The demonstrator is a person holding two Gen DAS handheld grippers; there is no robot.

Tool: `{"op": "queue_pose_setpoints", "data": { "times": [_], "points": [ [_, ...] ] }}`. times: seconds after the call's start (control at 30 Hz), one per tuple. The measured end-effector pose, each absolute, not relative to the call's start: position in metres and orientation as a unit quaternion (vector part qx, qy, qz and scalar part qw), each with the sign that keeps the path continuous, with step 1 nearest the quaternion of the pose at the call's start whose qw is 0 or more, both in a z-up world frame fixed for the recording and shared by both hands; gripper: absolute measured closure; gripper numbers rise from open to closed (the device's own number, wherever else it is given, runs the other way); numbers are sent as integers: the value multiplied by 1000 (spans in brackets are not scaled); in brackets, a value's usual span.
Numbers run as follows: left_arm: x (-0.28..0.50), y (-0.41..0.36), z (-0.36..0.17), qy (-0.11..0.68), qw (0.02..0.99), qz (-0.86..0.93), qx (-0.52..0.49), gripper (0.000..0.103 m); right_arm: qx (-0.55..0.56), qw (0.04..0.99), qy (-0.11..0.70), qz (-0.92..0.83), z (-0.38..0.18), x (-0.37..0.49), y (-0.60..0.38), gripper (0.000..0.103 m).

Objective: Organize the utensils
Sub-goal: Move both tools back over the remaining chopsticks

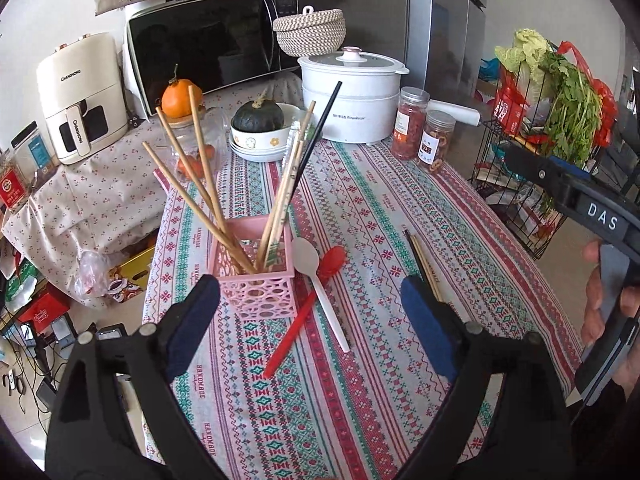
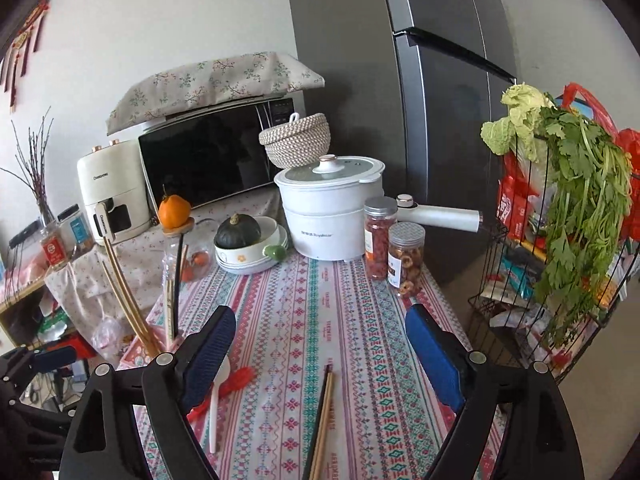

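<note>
A pink perforated basket (image 1: pixel 260 280) stands on the patterned tablecloth (image 1: pixel 360 208) and holds several wooden chopsticks (image 1: pixel 192 168) and one black one. A white spoon (image 1: pixel 316 276) and a red spoon (image 1: pixel 308 304) lie crossed just right of the basket. A few loose chopsticks (image 1: pixel 424 264) lie further right. My left gripper (image 1: pixel 312 296) is open and empty above the spoons. My right gripper (image 2: pixel 320 332) is open and empty above the loose chopsticks (image 2: pixel 322 420); the spoons (image 2: pixel 224 392) and part of the basket (image 2: pixel 136 352) show at its left.
At the back of the table stand a white electric pot (image 1: pixel 348 96), two jars (image 1: pixel 424 132), a bowl with a dark squash (image 1: pixel 260 128) and a glass jar topped by an orange (image 1: pixel 178 98). A wire rack with greens (image 1: pixel 552 128) stands at the table's right. The microwave (image 1: pixel 212 44) sits behind.
</note>
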State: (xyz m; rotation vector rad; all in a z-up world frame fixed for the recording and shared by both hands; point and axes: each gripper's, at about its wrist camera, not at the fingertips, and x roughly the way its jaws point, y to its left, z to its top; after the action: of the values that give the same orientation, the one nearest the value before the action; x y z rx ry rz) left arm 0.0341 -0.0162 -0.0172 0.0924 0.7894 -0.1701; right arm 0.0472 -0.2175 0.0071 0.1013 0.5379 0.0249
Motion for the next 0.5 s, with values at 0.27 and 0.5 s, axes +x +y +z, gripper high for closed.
{"op": "queue_pose_setpoints", "data": {
  "times": [0.27, 0.5],
  "points": [
    [36, -51, -38, 407, 906, -101, 64, 11, 36, 944, 329, 1, -16, 49, -242, 15],
    [39, -74, -56, 415, 900, -118, 61, 11, 22, 935, 354, 2, -22, 49, -259, 15]
  ]
}}
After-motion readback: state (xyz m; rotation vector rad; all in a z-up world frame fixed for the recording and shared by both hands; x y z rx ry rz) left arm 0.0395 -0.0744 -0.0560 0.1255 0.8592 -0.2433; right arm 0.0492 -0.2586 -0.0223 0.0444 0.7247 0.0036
